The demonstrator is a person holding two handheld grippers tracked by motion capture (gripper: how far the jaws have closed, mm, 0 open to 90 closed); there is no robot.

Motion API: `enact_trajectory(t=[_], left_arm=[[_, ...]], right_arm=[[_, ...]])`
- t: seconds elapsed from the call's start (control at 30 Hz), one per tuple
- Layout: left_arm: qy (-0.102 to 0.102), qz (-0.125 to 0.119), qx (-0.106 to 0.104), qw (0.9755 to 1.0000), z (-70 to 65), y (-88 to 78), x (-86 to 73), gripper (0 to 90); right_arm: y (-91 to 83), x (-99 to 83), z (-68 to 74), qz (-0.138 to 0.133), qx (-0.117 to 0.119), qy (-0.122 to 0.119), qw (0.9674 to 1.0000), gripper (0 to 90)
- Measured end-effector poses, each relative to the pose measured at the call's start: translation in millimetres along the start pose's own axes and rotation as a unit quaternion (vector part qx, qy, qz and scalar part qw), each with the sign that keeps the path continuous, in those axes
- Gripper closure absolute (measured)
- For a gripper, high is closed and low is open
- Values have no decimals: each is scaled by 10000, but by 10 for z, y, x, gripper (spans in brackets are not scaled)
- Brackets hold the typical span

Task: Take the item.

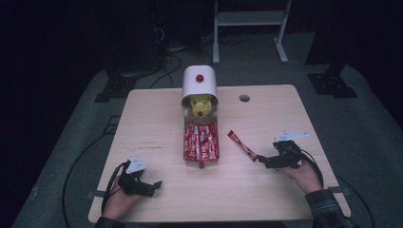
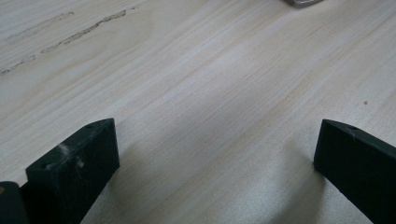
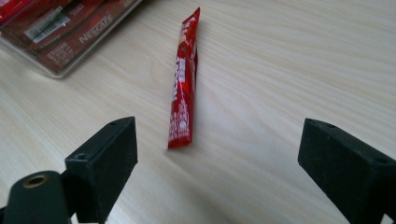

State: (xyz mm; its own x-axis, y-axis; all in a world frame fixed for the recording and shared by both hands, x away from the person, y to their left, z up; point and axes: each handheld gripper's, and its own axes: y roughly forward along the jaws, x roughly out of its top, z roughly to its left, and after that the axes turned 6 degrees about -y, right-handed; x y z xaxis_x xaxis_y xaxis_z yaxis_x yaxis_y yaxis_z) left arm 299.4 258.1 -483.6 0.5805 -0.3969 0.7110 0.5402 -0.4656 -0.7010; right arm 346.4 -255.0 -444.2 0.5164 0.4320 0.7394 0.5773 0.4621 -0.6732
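- Progress, as we are judging it: one red stick sachet (image 1: pixel 242 145) is lying alone on the table (image 1: pixel 157 109), apart from the rest, so the work of handling sachets one at a time is looking barely started.
- We are seeing the clear tray (image 1: pixel 201 159) at the middle of the table, packed with a row of red sachets (image 1: pixel 201 140), below the white dispenser (image 1: pixel 200 81) with its red knob and yellow inner part.
- We are holding the right gripper (image 1: pixel 262 160) just beside the near end of the lone sachet; in the right gripper view the sachet (image 3: pixel 183 84) is lying flat ahead of the jaws, its near tip lying roughly level with the left jaw's tip, closer to that jaw, and touching neither.
- We are keeping the right jaws wide apart and empty; nothing is clamped.
- We are resting the left gripper (image 1: pixel 154 185) near the table's front left, well apart from the tray and the sachet; its jaws are also standing apart over bare wood (image 2: pixel 205 107).
- We are judging that what is left is nearly everything for this sachet: bringing the right jaws around it, closing on it, and carrying it wherever it belongs.
- We are not able to tell whether this sachet is meant to go into the tray or away from it.
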Motion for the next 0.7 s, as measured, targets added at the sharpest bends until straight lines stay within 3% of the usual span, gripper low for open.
enact_trajectory(t=[0.37, 0.7], left_arm=[[-4, -17, -1, 10000, 0, 2, 0, 0], [-14, -14, -2, 10000, -2, 2, 0, 0]], right_arm=[[-198, -344, -74, -99, -232, 113, 9996, 108], [-273, -645, -94, 141, -386, 197, 9990, 108]])
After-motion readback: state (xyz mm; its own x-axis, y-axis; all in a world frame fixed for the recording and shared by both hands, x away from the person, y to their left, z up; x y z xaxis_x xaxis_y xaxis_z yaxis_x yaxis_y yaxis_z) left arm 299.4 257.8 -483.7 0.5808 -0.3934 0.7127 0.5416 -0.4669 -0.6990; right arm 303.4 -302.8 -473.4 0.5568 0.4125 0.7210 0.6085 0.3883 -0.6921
